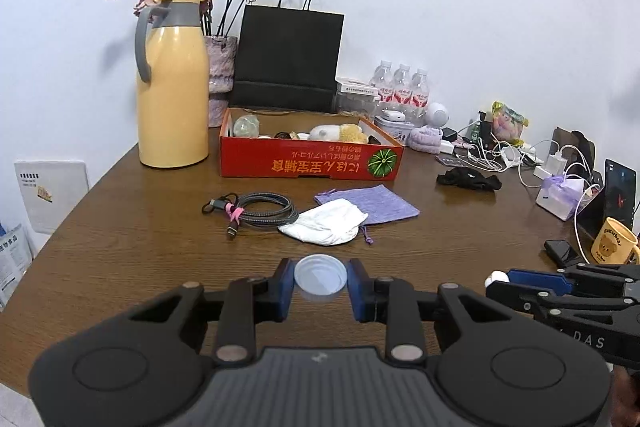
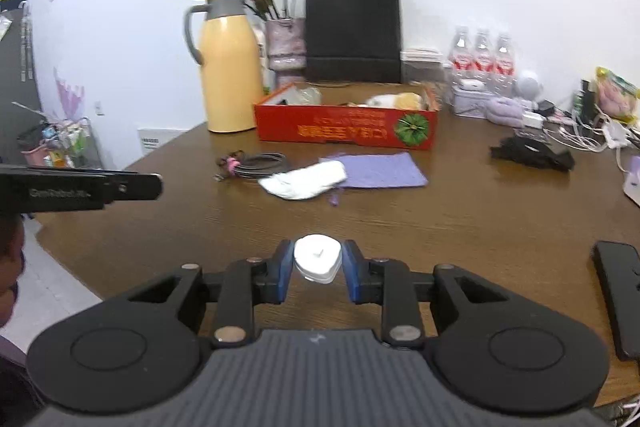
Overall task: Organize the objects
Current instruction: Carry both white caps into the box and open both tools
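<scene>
My left gripper point(image 1: 320, 281) is pinching a round white lid point(image 1: 319, 274), and my right gripper point(image 2: 317, 264) is clamped on a white charger plug point(image 2: 317, 257). Both hover over bare wooden table point(image 1: 140, 227) near its front edge, with the red box point(image 1: 308, 159) well ahead.

The right wrist view was blurred throughout, so the print on the red box point(image 2: 346, 125) could not be read. At its left edge the other gripper point(image 2: 80, 187) was cut off, as was a dark slab point(image 2: 618, 301) at lower right. In the left wrist view, the mug point(image 1: 614, 247) and phone point(image 1: 619, 195) ran off the right edge. The box's contents point(image 1: 304, 133) stayed partly hidden behind its wall. The cable tangle point(image 1: 492, 151) at right was too small to sort.
</scene>
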Action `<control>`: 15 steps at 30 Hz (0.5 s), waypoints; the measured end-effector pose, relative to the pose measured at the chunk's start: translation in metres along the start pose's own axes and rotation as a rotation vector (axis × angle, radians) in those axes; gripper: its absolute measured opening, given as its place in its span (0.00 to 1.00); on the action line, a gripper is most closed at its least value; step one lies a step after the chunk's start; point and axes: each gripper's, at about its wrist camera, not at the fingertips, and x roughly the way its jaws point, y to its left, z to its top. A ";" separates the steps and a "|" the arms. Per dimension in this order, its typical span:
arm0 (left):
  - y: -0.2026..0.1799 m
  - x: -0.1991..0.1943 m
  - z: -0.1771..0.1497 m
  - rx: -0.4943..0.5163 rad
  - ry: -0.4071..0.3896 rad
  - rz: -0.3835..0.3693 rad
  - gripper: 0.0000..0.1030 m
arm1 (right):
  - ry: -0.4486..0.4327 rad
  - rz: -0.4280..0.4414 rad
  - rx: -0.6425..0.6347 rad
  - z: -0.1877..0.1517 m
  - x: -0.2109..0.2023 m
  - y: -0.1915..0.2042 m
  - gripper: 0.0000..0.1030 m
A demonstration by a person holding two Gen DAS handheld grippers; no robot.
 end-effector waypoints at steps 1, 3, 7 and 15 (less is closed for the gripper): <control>0.000 0.003 0.002 -0.002 0.002 0.000 0.26 | 0.002 0.005 -0.003 0.001 0.002 0.001 0.26; 0.002 0.008 0.008 -0.003 0.006 -0.016 0.26 | -0.001 0.007 -0.011 0.006 0.005 0.004 0.26; 0.007 0.027 0.039 0.014 -0.012 -0.111 0.26 | -0.040 0.025 -0.022 0.030 0.010 0.000 0.26; 0.018 0.090 0.122 0.104 -0.091 -0.129 0.26 | -0.132 0.001 -0.067 0.114 0.062 -0.029 0.26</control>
